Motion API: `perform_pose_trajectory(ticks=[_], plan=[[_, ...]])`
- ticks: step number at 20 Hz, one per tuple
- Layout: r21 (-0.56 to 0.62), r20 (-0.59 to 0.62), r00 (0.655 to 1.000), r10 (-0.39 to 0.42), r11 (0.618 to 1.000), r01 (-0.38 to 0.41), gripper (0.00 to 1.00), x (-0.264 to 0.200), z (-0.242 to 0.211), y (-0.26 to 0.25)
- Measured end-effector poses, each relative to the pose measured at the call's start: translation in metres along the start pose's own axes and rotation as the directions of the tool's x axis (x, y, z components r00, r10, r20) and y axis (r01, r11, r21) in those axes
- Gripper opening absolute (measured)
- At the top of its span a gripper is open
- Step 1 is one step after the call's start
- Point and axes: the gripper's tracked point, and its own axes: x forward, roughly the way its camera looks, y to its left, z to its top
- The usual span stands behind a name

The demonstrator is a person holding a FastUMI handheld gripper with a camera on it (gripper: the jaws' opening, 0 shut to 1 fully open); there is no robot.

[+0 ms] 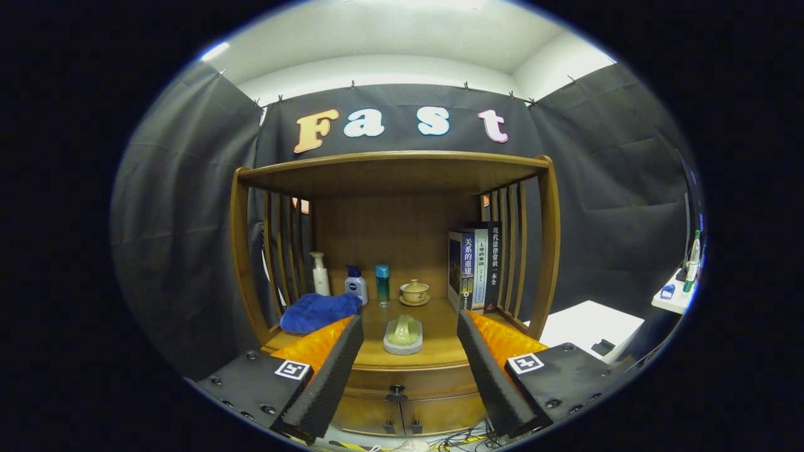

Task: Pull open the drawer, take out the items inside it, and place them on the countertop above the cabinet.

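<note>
A wooden cabinet [553, 251] stands ahead of me, with a countertop [440, 326] under a shelf roof. Its drawer [427, 380] is closed, and a small dark knob [396, 394] sits on its front, between my fingers and a little beyond them. My gripper [408, 342] is open, with nothing between the fingers [333, 370]. On the countertop, just beyond the fingertips, lies a pale green soap-like piece on a grey dish [402, 335]. What is inside the drawer is hidden.
On the countertop are a folded blue towel [317, 311], a white pump bottle [320, 274], a blue-capped bottle [355, 284], a teal bottle [382, 284], a lidded cup [414, 292] and upright books [475, 267]. Two small doors [402, 414] sit below the drawer. Cables lie on the floor.
</note>
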Motion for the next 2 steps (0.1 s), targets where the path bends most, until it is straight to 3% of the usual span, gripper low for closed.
perform_pose_trajectory(ticks=[2], plan=[[-0.003,-0.002,1.000,0.000,1.000,0.000,0.98,0.0008,0.0010,-0.0004]])
